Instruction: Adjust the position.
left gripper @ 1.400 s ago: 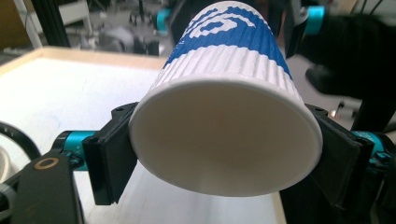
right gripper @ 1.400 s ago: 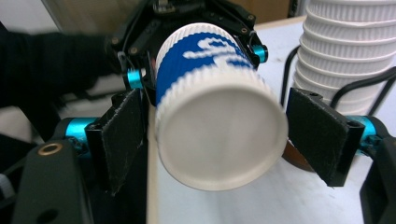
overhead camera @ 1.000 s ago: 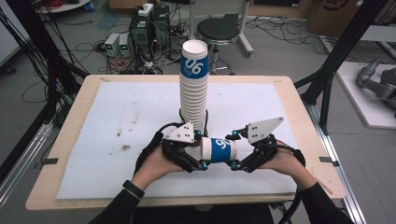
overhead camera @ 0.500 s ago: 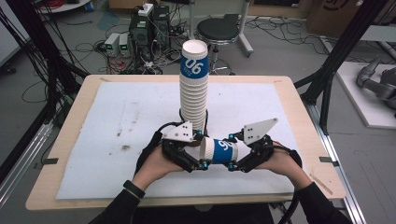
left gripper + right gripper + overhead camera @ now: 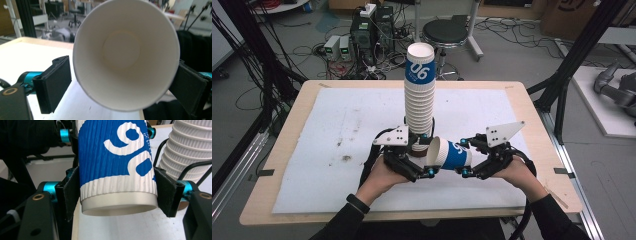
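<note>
The right gripper (image 5: pixel 117 195) clamps the blue cup (image 5: pixel 451 154), lying sideways at the bench's (image 5: pixel 282 165) centre; the left gripper (image 5: pixel 122 82), jaws just opened, stands clear of its rim. The stack (image 5: pixel 419 100) rises at 12 o'clock; the left gripper view shows the cup's white inside.

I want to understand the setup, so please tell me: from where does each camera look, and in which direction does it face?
High view: fixed above the person's side, looking forward and down on the table; both forearms, the left gripper and the right gripper show.
Left gripper view: rides on the left gripper, looking into the open mouth of the single cup between its two pads.
Right gripper view: rides on the right gripper, looking at that cup's bottom end, pads pressed on its sides; cup stack behind.
Shared: all three show the single cup.
</note>
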A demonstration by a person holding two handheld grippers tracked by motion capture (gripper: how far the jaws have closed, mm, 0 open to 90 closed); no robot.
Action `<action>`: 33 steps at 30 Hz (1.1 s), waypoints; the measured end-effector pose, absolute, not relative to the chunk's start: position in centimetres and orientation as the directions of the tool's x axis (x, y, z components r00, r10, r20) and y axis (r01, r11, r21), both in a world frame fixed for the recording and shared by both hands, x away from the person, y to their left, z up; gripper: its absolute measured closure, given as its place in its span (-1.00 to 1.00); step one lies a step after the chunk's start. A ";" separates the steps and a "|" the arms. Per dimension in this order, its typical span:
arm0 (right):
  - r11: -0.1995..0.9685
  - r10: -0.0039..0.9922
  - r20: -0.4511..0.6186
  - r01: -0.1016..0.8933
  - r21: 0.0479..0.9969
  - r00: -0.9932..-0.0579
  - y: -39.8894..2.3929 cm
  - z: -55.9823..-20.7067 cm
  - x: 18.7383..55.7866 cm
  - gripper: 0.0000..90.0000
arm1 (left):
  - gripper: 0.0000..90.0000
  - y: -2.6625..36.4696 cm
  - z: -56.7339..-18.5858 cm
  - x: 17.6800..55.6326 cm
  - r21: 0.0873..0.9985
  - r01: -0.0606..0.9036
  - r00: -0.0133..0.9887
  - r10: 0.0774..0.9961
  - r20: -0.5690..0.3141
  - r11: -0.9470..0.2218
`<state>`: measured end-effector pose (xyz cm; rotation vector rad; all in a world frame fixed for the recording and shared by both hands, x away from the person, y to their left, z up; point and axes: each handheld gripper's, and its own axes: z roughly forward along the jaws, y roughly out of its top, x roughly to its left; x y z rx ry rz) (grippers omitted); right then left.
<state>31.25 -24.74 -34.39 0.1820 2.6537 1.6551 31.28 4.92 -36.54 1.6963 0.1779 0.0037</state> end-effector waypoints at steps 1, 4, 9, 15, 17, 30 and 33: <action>0.432 0.102 0.056 0.094 0.897 -0.993 -24.7 -34.4 31.3 -0.35 | -0.77 4.9 -36.5 31.3 0.986 0.115 0.988 0.119 -0.101 -0.119; 0.419 0.103 0.058 0.096 0.903 -0.993 -24.4 -34.7 31.2 -0.35 | -0.63 4.9 -36.4 31.1 0.988 0.108 0.990 0.106 -0.097 -0.106; 0.414 0.104 0.068 0.105 0.904 -0.992 -24.3 -34.9 31.2 -0.35 | -0.58 5.0 -36.3 31.1 0.988 0.106 0.989 0.112 -0.094 -0.112; 0.432 0.107 0.056 0.098 0.896 -0.993 -24.2 -35.0 31.2 -0.38 | -0.56 5.0 -36.0 31.1 0.981 0.093 0.990 0.122 -0.073 -0.168; 0.443 0.113 0.040 0.087 0.892 -0.993 -24.2 -34.9 31.1 -0.42 | -0.57 5.0 -35.8 31.1 0.978 0.091 0.990 0.126 -0.067 -0.189; 0.621 0.108 -0.081 0.004 0.784 -0.991 -22.5 -35.4 30.3 -0.38 | -0.55 4.0 -35.0 30.3 0.938 0.022 0.992 0.123 0.022 -0.345; 0.611 0.091 -0.070 0.000 0.792 -0.993 -22.3 -35.7 30.5 -0.33 | -0.55 4.0 -34.9 30.3 0.944 0.031 0.992 0.127 0.012 -0.330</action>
